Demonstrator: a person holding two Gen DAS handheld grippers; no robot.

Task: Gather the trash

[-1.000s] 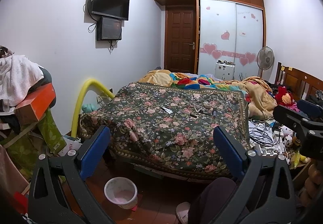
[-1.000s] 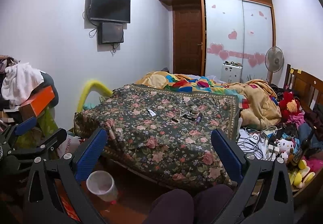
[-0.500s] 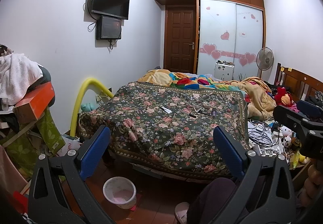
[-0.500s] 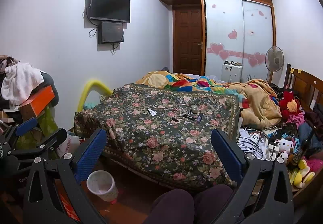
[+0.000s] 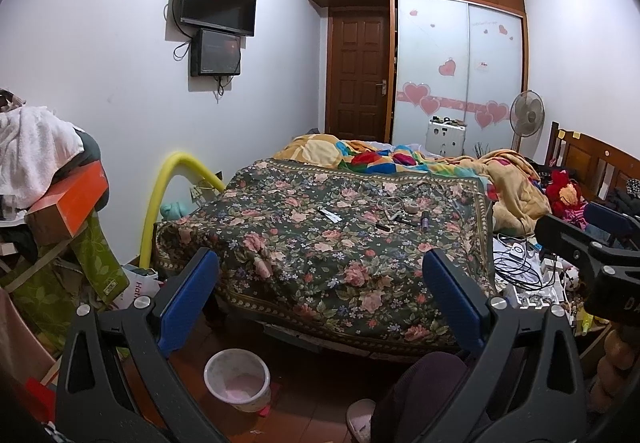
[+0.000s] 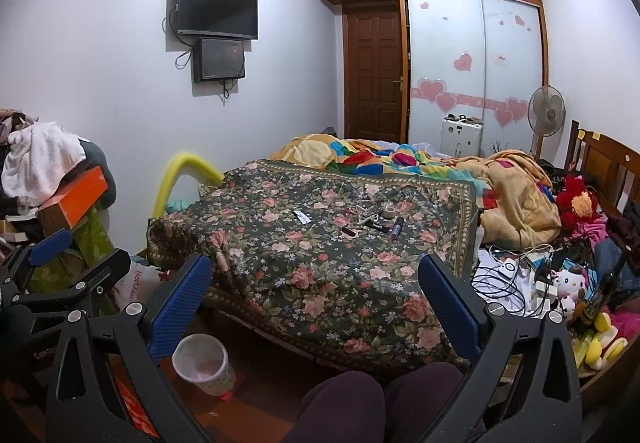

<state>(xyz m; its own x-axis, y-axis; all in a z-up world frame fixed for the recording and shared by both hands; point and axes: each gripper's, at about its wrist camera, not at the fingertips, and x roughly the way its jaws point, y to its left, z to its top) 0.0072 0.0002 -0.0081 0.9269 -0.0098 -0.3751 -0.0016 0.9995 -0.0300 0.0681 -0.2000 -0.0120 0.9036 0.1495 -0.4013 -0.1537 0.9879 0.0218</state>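
A dark floral blanket (image 5: 320,243) (image 6: 320,255) covers the bed ahead. Small litter lies on it: a white wrapper (image 5: 330,214) (image 6: 302,216), a tape roll (image 5: 412,208) (image 6: 388,211), dark pens (image 6: 349,230) and a purple tube (image 5: 424,221) (image 6: 397,228). A small white bin (image 5: 237,377) (image 6: 203,361) stands on the floor by the bed's near corner. My left gripper (image 5: 320,299) and right gripper (image 6: 314,301) both hover open and empty, well short of the bed. The right gripper also shows at the left wrist view's right edge (image 5: 592,239); the left gripper shows at the right wrist view's left edge (image 6: 60,263).
Piled clothes and an orange box (image 5: 68,199) crowd the left. A yellow foam tube (image 5: 160,211) leans at the wall. Cables and chargers (image 6: 504,275), plush toys (image 6: 568,283) and a wooden headboard (image 6: 608,167) fill the right. A person's knees (image 6: 380,399) are below.
Both views have barely shifted; the left one has drifted very slightly. The grippers stay open and nothing on the bed has moved.
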